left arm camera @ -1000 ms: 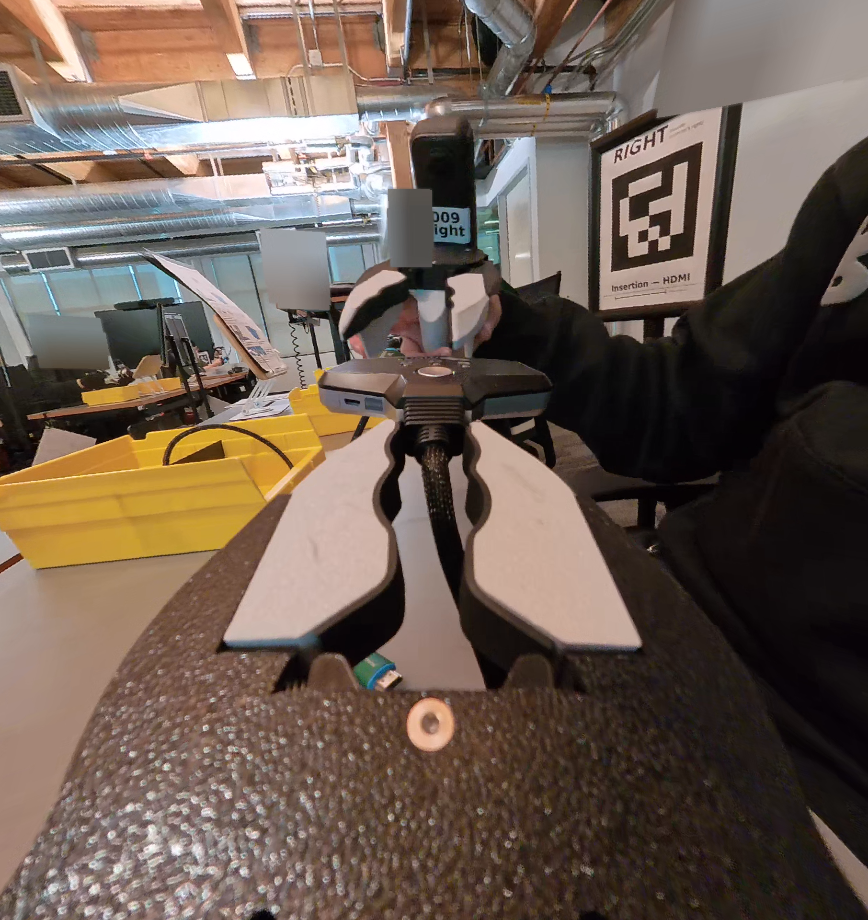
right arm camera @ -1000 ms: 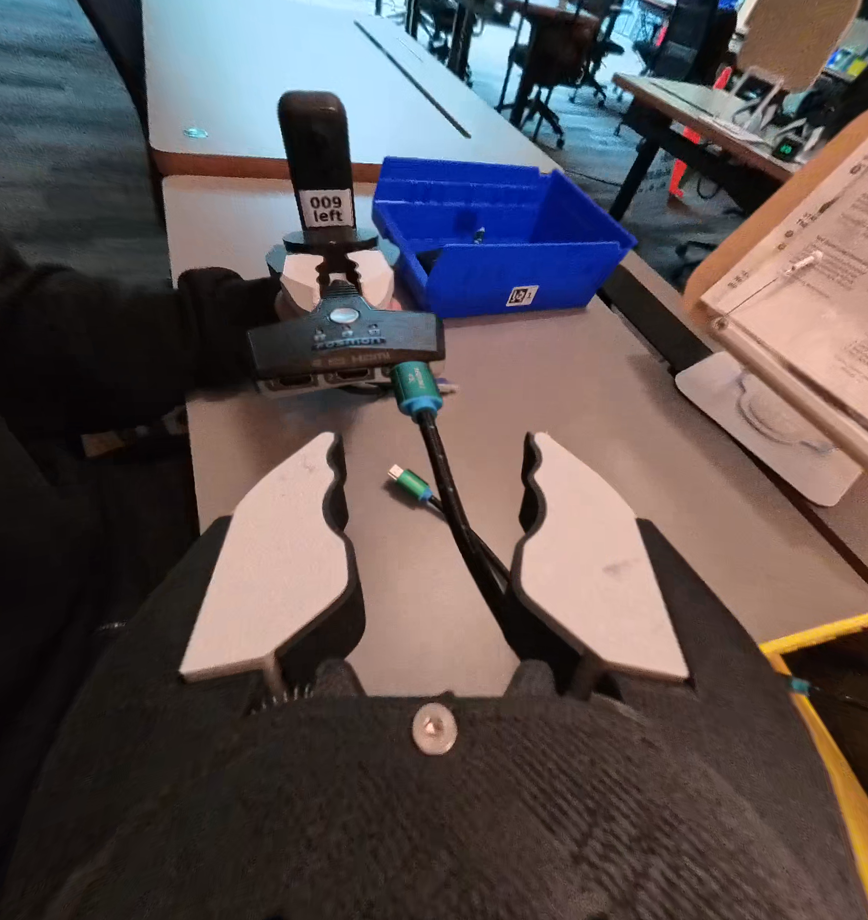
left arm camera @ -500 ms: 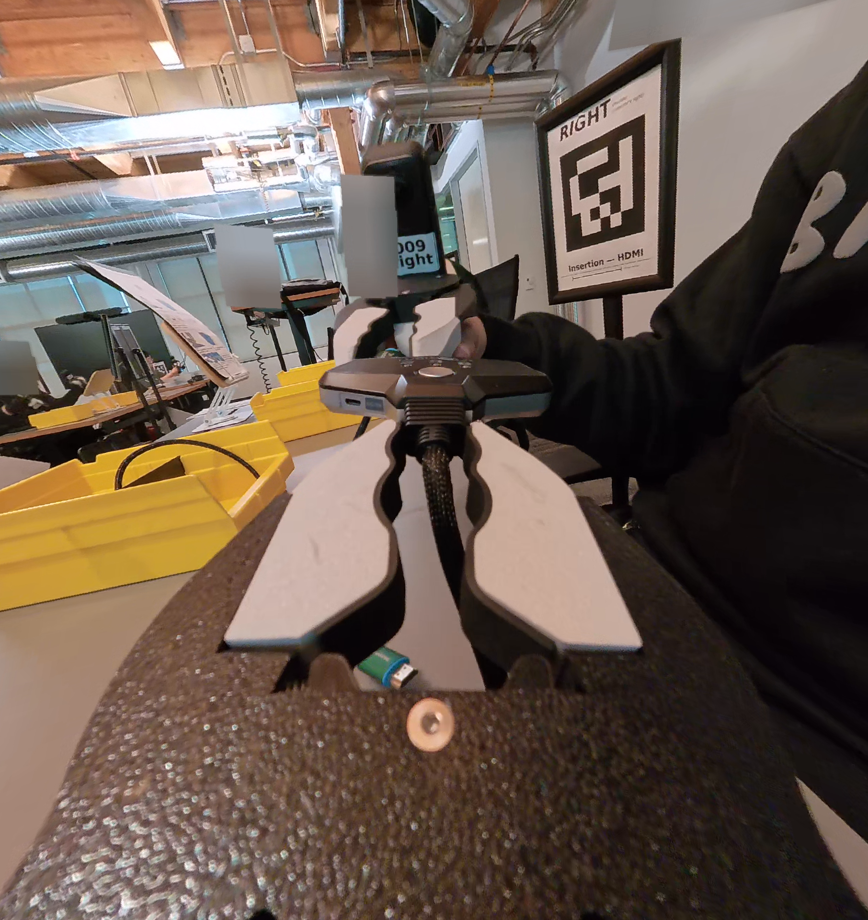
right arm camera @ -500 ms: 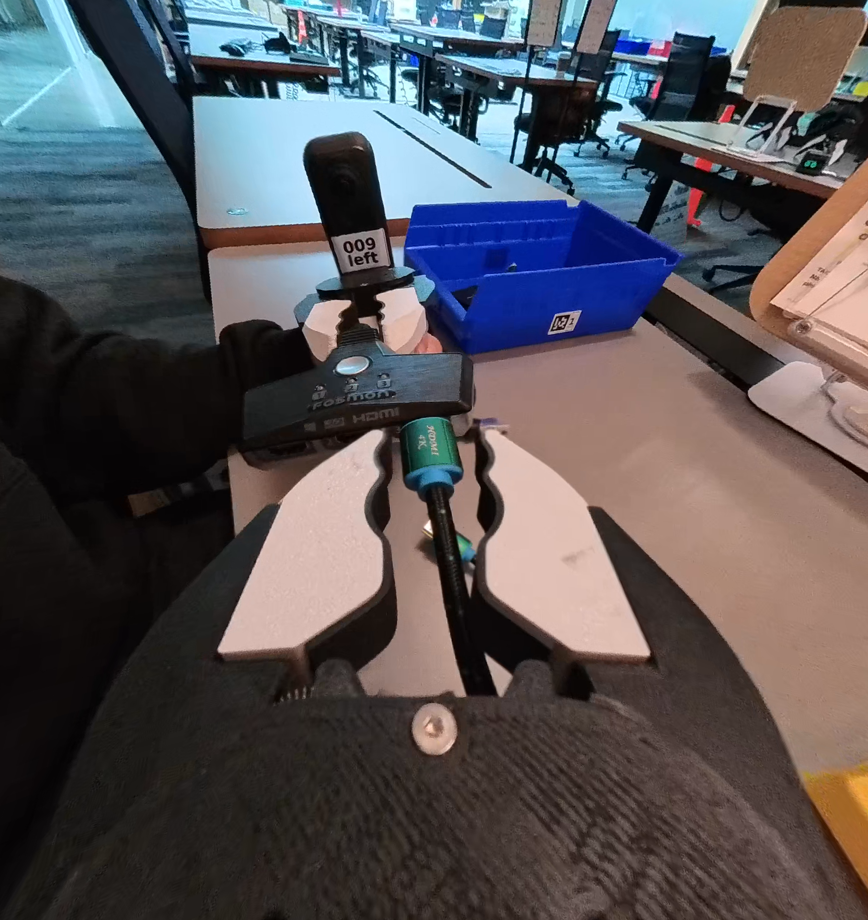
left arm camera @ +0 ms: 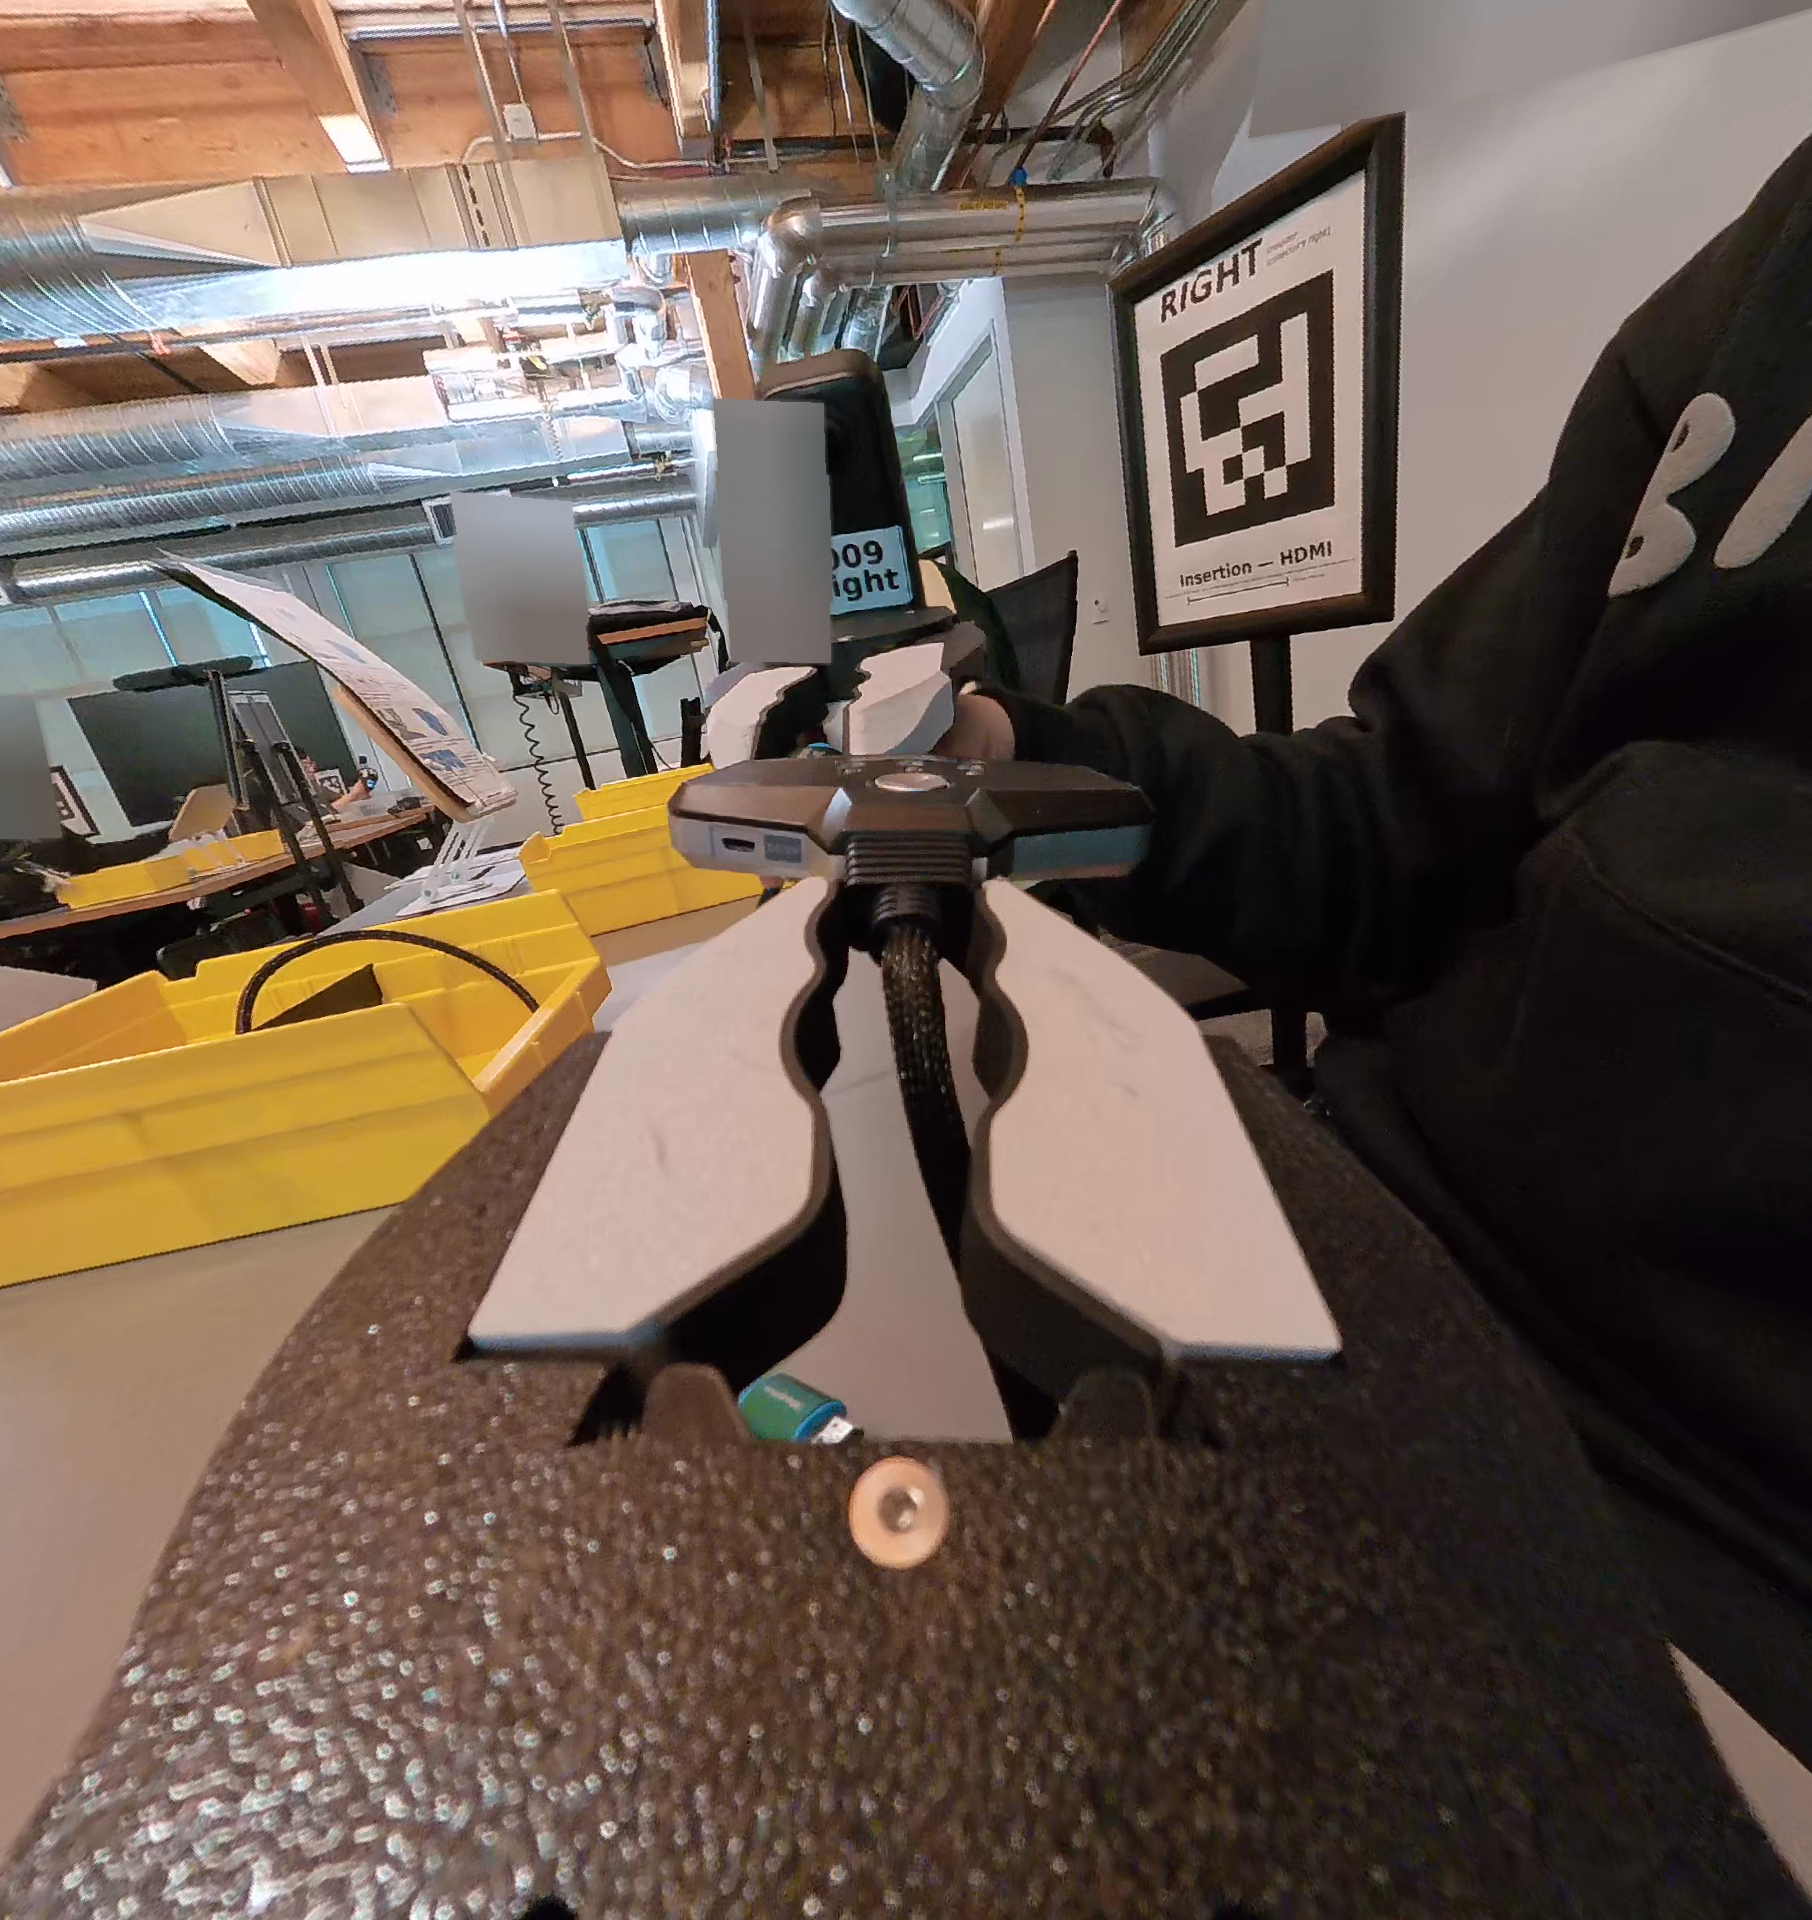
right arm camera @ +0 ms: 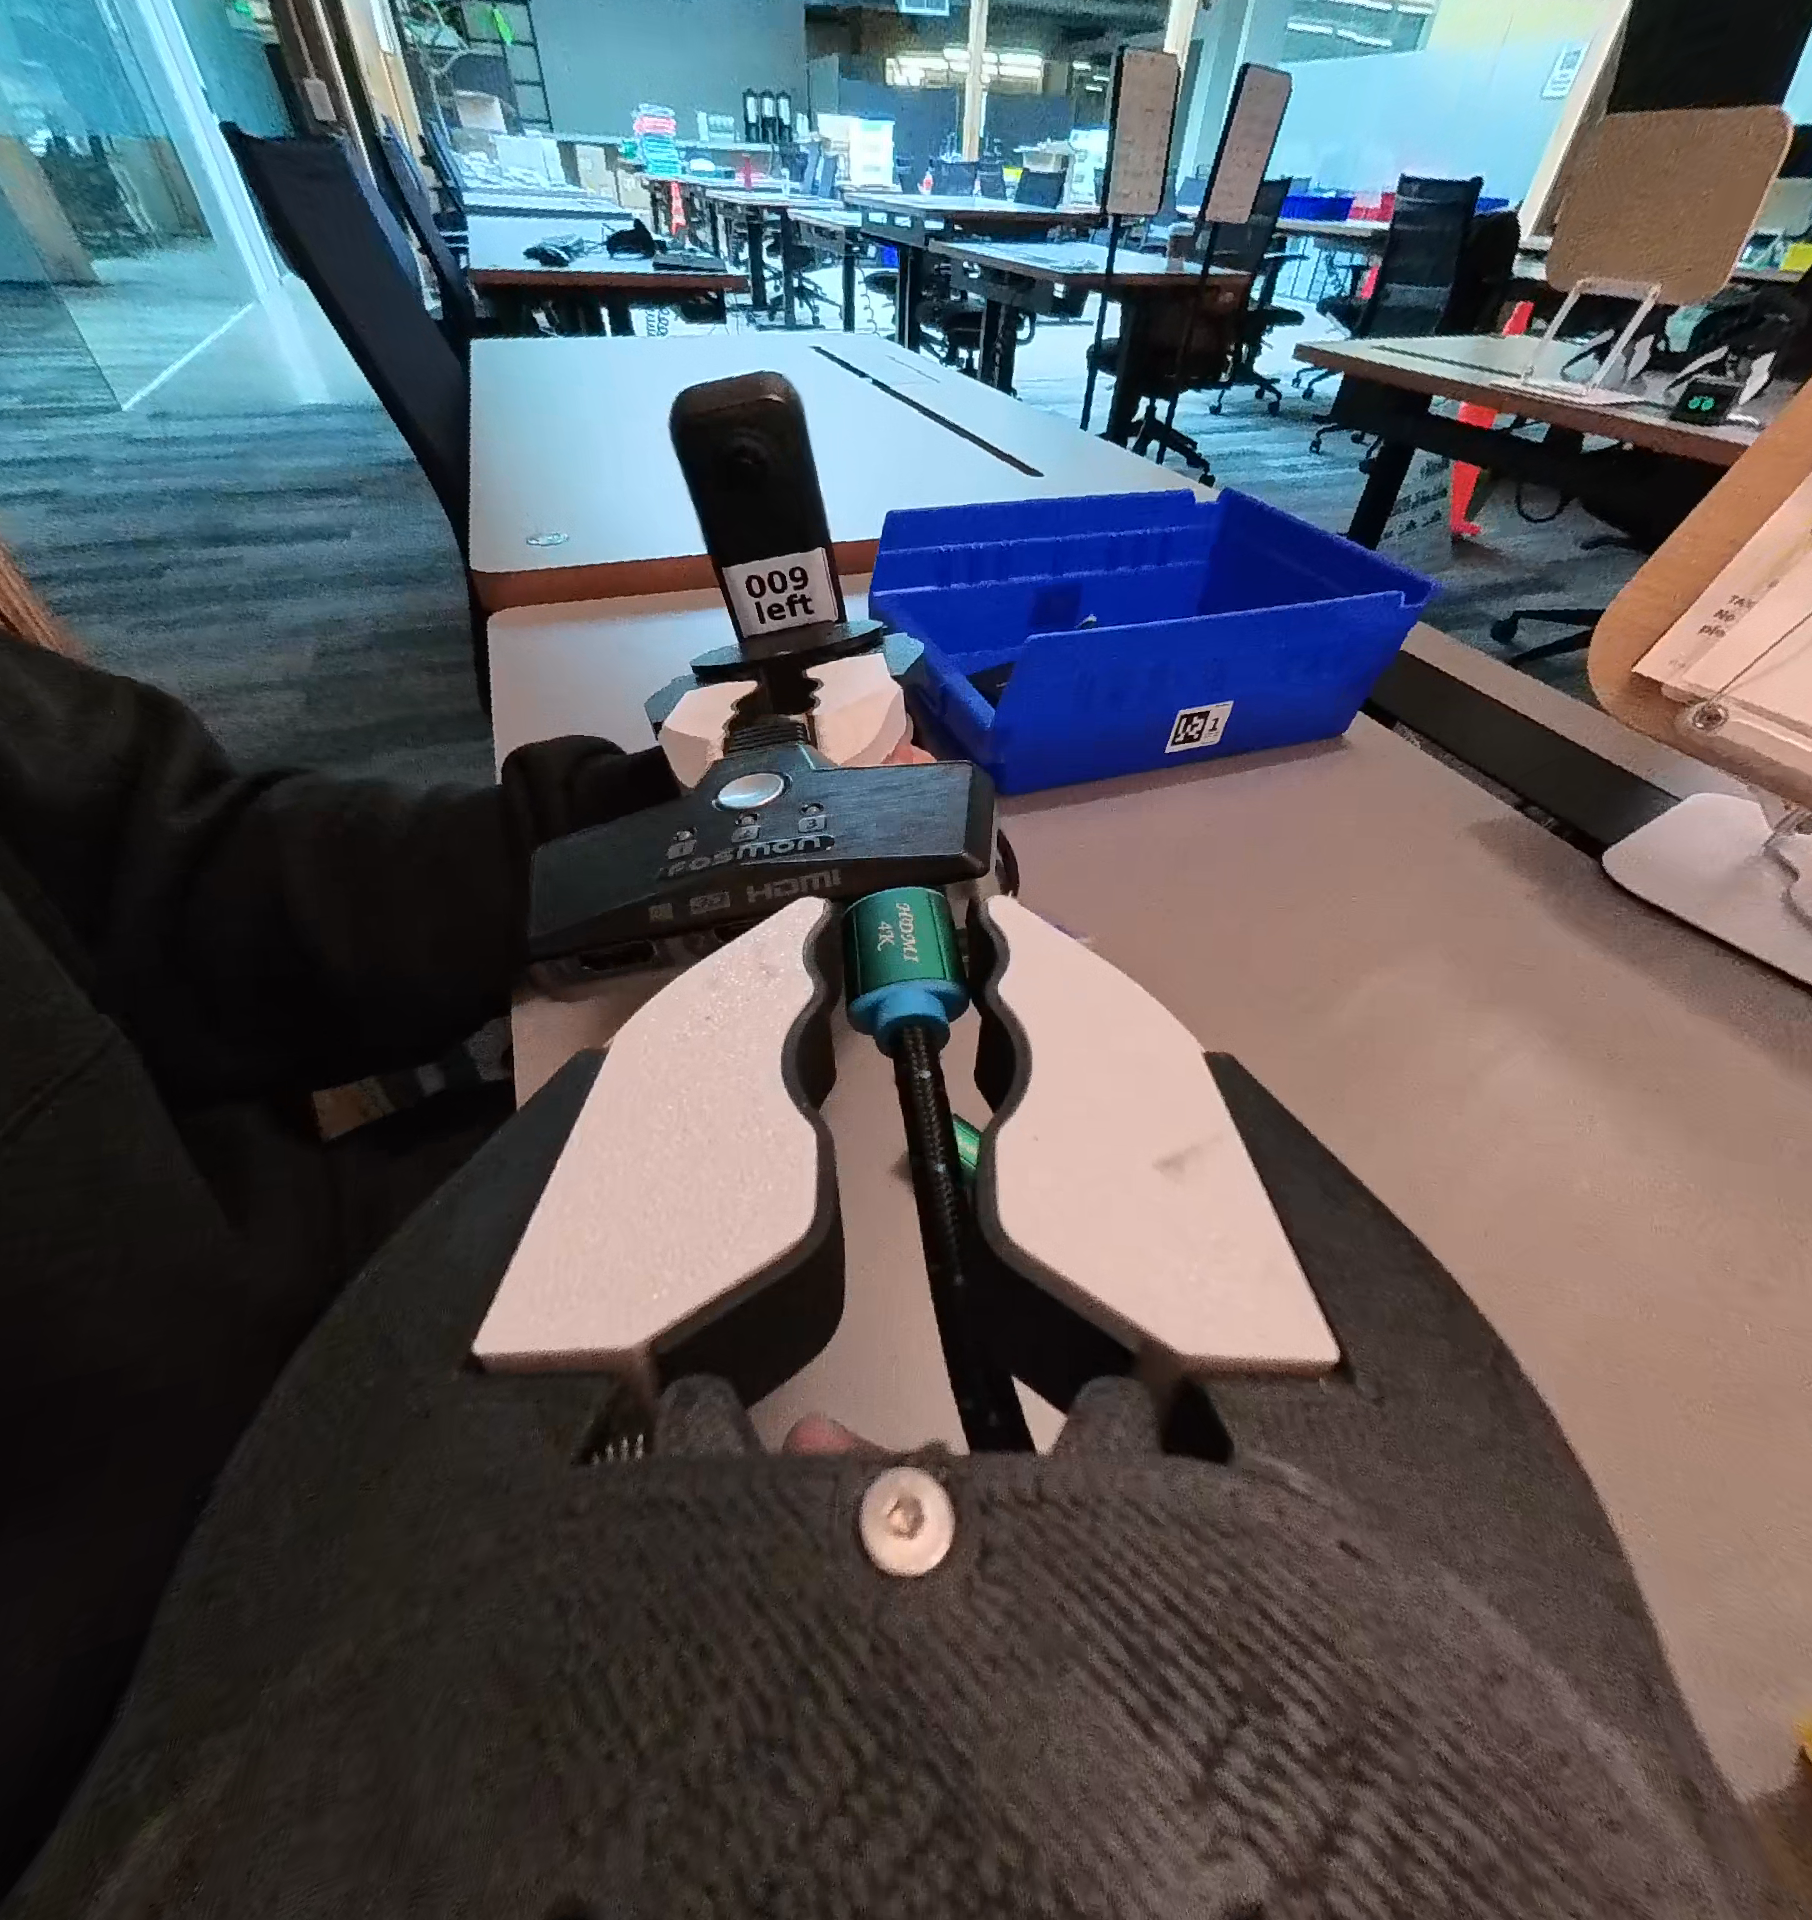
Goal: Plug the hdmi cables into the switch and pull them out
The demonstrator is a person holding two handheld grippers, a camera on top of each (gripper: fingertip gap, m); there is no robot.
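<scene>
The left gripper jaws clamp the switch by its braided lead; one green plug sits seated. The right gripper jaws flank it, grip unclear; a second plug on the surface looks unplugged

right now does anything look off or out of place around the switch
Nothing looks damaged or spilled. The switch sits tilted, lifted off the table by the left gripper clamped on its braided lead. One loose green plug lies unplugged on the table, while the right gripper closes around the plugged-in green connector.
</scene>
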